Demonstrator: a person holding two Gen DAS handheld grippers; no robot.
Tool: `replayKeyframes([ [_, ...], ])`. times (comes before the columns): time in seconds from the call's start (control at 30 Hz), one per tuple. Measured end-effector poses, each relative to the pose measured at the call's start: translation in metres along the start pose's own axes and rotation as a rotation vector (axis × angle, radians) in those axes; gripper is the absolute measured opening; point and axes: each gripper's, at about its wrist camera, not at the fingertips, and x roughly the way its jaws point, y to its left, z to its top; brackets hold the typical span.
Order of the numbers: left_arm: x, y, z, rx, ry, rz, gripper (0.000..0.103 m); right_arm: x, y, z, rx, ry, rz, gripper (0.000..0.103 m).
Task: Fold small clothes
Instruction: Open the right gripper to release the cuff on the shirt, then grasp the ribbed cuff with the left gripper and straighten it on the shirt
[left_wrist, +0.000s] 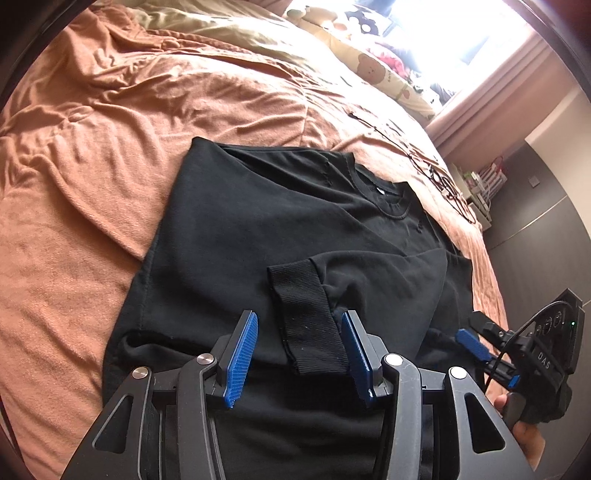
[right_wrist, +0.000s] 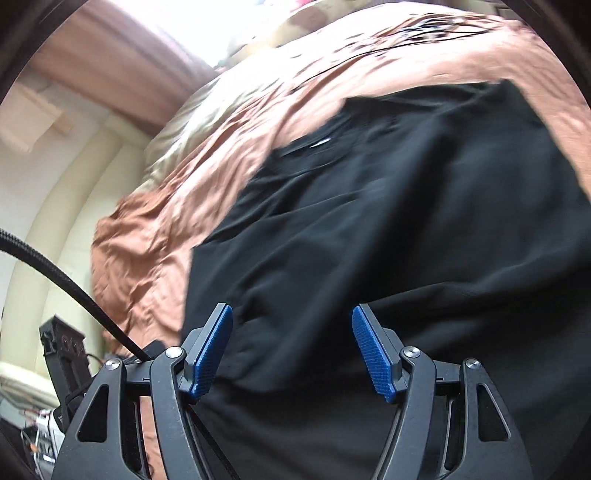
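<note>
Both jaws gape wide, holding nothing. Soft, floppy black top (left_wrist: 280, 221): pinch its cuff (left_wrist: 306, 325) at 6 o'clock.

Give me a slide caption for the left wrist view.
Open left gripper hovers over a black sweatshirt on an orange blanket, its ribbed cuff folded inward.
</note>
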Motion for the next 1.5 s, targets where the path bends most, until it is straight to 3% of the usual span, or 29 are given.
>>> replayKeyframes([
  [0.53,0.073,-0.008,-0.015,-0.002,0.112,0.065,0.05,-0.074,-0.095,0.008,0.124,-0.1,-0.164,0.066],
  [0.7,0.081,-0.014,-0.02,0.008,0.092,0.089,0.049,-0.088,-0.12,0.006,0.165,-0.098,-0.211,0.066],
  [0.77,0.083,-0.021,-0.022,0.05,0.095,0.083,0.037,-0.094,-0.132,0.006,0.187,-0.091,-0.213,0.066],
  [0.8,0.085,-0.027,-0.024,0.08,0.109,0.066,0.024,-0.095,-0.137,0.006,0.198,-0.091,-0.206,0.066],
  [0.83,0.087,-0.032,-0.024,0.109,0.116,0.072,0.016,-0.096,-0.139,0.006,0.204,-0.092,-0.211,0.066],
  [0.9,0.085,-0.036,-0.022,0.13,0.109,0.068,0.012,-0.098,-0.142,0.004,0.213,-0.094,-0.227,0.066],
  [1.17,0.039,-0.052,0.017,0.178,-0.013,0.039,0.01,-0.124,-0.155,0.004,0.336,-0.134,-0.05,0.066],
  [1.4,0.015,-0.082,0.044,0.243,-0.06,0.066,0.01,-0.099,-0.159,-0.006,0.373,-0.005,0.02,0.066],
  [1.5,0.013,-0.093,0.05,0.254,-0.069,0.066,0.01,-0.095,-0.165,-0.006,0.396,-0.016,0.031,0.066],
])
